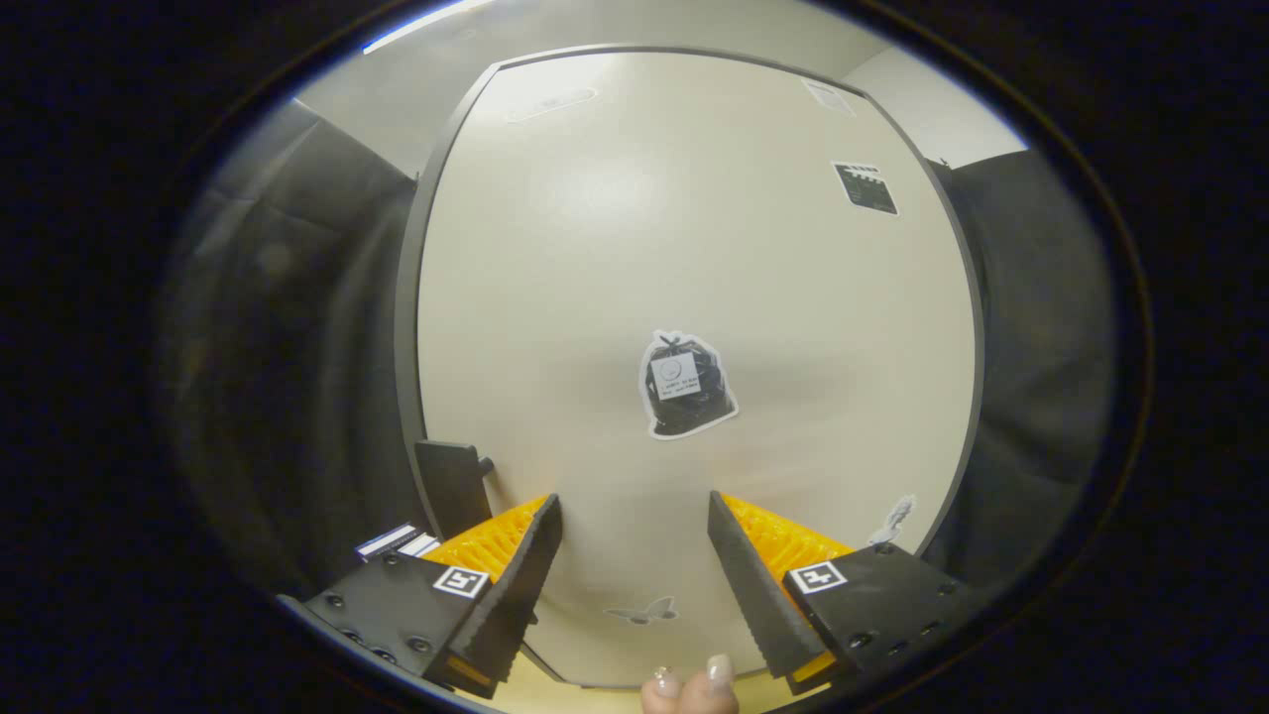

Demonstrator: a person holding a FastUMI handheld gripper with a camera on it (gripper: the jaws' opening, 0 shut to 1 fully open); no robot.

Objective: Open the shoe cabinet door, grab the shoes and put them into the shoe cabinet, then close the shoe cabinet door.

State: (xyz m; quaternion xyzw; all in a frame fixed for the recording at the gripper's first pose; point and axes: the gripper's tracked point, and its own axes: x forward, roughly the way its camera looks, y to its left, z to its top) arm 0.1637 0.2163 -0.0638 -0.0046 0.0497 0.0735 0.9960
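The shoe cabinet door is a cream panel with a dark rim, straight ahead and close. It carries a few stickers; the largest, a black bag picture, sits just above the fingers. A dark handle juts out at the door's left edge, just left of the left finger. My gripper is open, facing the door's lower part, with only the bare door surface showing between the fingers. I cannot tell whether the fingertips touch the door.
Black cloth walls flank the cabinet on both sides. A person's fingertips show below the fingers. A small blue-and-white striped item lies by the left finger, under the handle. A pale wall rises behind the cabinet.
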